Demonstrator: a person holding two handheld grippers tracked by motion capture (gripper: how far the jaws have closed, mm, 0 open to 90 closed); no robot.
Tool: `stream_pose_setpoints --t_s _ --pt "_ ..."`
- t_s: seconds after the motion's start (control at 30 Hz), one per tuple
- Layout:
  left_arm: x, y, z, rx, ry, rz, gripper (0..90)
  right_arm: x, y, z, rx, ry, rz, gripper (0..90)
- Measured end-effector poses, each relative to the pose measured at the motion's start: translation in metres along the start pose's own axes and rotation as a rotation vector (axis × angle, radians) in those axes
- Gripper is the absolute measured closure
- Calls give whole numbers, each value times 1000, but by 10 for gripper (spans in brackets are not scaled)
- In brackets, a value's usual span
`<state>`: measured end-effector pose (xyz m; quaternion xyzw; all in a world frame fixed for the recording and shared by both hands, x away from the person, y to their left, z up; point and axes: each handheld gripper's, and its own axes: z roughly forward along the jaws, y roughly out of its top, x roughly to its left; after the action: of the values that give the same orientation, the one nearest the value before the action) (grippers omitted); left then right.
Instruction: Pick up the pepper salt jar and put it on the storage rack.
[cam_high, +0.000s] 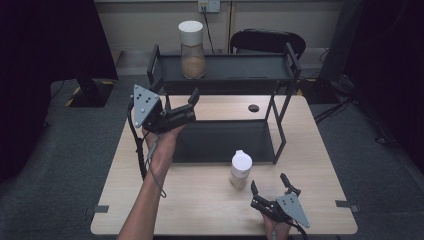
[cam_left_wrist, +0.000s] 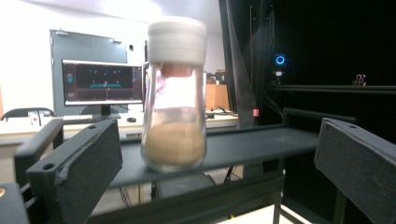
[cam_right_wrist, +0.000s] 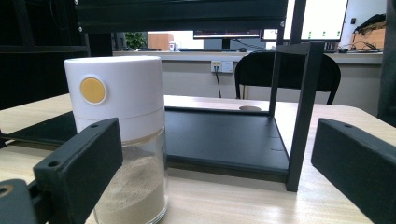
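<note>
Rack (cam_high: 280, 125): black, two shelves, far half of table (cam_high: 210, 210).
Tall jar (cam_high: 191, 49): top shelf, left end, upright, brown powder inside. Appears placed.
Short jar (cam_high: 241, 169): on table, near the rack's front, right of centre. Not yet shelved.
Left gripper (cam_high: 178, 104): jaws spread, empty, raised near the tall jar.
Right gripper (cam_high: 270, 189): jaws spread, empty, just near-right of the short jar; pickup judged next.

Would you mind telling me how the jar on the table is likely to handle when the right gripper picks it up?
The jar on the table looks like smooth clear glass, so probably slippery and breakable. It is tall and narrow, so a push near its white lid might tip it. The powder sits low, which likely steadies it somewhat.
</note>
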<state>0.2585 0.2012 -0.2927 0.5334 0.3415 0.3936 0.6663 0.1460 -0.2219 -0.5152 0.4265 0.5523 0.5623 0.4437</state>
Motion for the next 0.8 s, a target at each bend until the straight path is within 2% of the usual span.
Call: stream_pose_setpoints --t_s 0.2,0.27,0.4,0.47,0.53,0.67,0.73,0.8 --pt "0 -17 -13 27 -8 4 2 0 0 0 0 0 0 11" --pt "0 -22 -17 40 -11 20 2 0 0 0 0 0 0 11" --pt "1 -34 -25 38 -23 -2 1 0 0 0 0 0 0 11" --pt "0 -38 -29 44 -26 4 1 0 0 0 0 0 0 11" --pt "-1 -44 -33 47 -20 8 1 0 0 0 0 0 0 11" --pt "-2 -57 -41 45 -8 -12 1 0 0 0 0 0 0 11" --pt "-2 -67 -44 32 -9 -6 3 0 0 0 0 0 0 11" --pt "-3 -72 -46 44 -10 -10 2 0 0 0 0 0 0 11"
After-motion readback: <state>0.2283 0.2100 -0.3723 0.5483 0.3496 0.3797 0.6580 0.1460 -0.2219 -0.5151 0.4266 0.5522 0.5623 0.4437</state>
